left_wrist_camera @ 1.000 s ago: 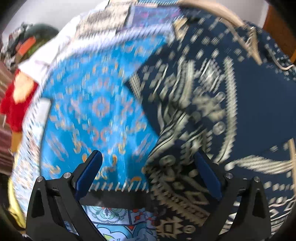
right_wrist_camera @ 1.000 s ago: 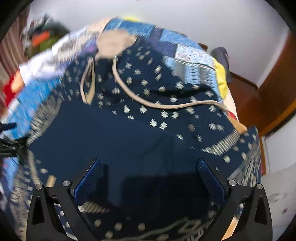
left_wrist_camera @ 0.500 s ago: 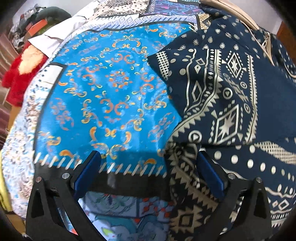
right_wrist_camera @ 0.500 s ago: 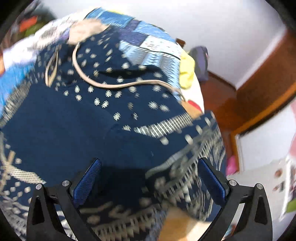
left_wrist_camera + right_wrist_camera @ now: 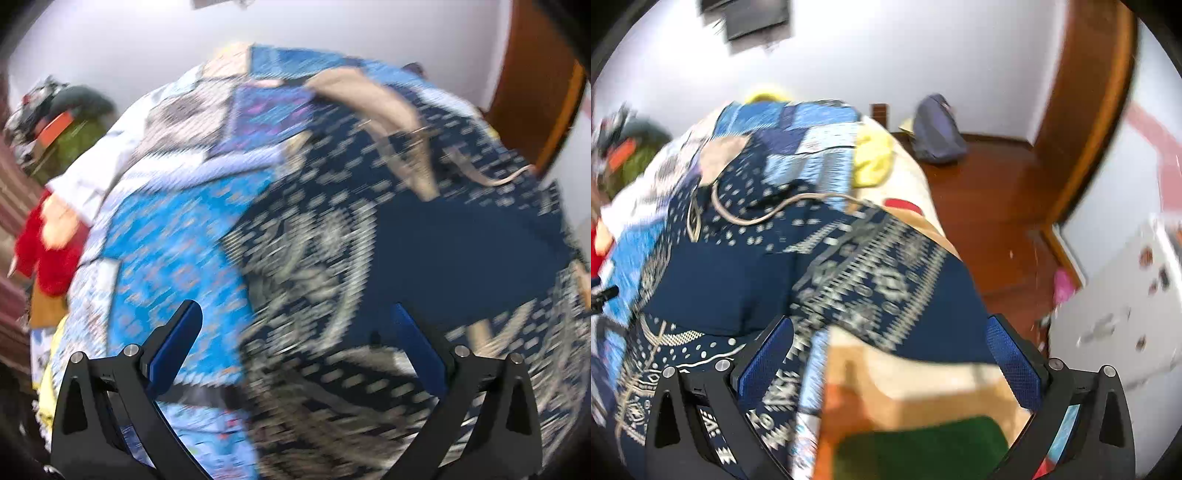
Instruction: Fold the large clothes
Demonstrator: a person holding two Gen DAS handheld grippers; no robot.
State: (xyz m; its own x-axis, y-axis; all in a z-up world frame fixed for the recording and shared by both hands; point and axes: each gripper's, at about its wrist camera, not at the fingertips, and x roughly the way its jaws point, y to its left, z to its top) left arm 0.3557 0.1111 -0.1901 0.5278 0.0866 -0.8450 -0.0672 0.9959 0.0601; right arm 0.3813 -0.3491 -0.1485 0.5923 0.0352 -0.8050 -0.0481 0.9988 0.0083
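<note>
The navy patterned garment (image 5: 436, 251) lies spread on a bed over a blue patchwork quilt (image 5: 162, 236), its beige collar on the far side. The left gripper (image 5: 295, 332) is wide open, holding nothing, above the garment's left edge. The right gripper (image 5: 886, 343) is also wide open and empty, over the near right sleeve (image 5: 886, 273). I think each should close on one layer only, at the edge, before folding inward.

Bed (image 5: 916, 177) under patchwork quilt (image 5: 173, 236) (blurred), navy patterned garment (image 5: 731, 288) spread on top
</note>
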